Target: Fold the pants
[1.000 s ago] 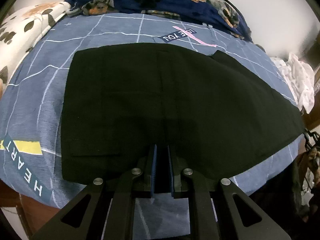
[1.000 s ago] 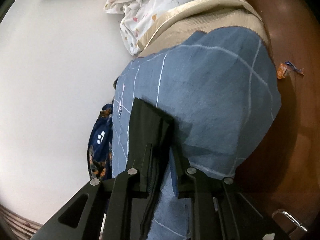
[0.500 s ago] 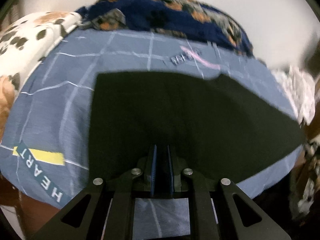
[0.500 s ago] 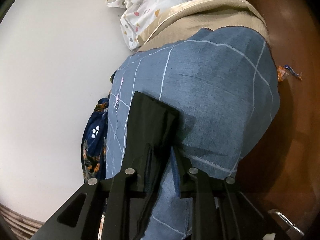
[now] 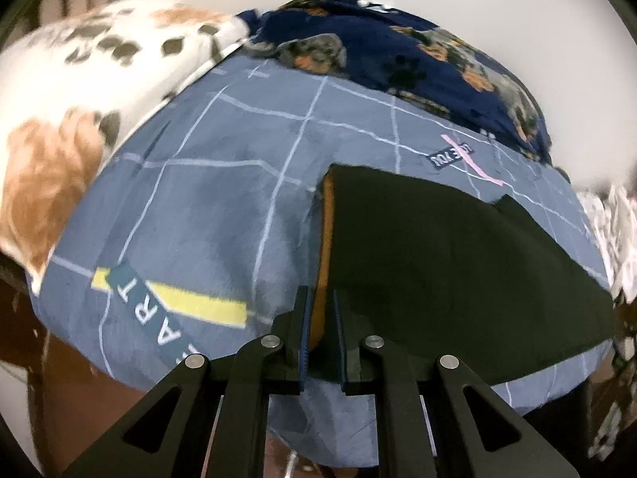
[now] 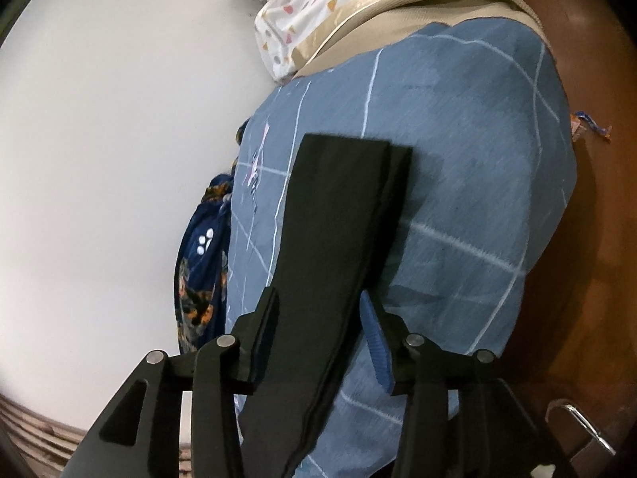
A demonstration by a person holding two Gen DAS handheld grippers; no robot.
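Left wrist view: left gripper pinches the black pants' edge over the bed; right gripper is spread around them. Soft, limp cloth; probably best held by edges.

Your pants lie on the bedsheet, right of its middle. Blanket sits behind the sheet, pillow at its left; crumpled cloth lies beyond the pants' far end.
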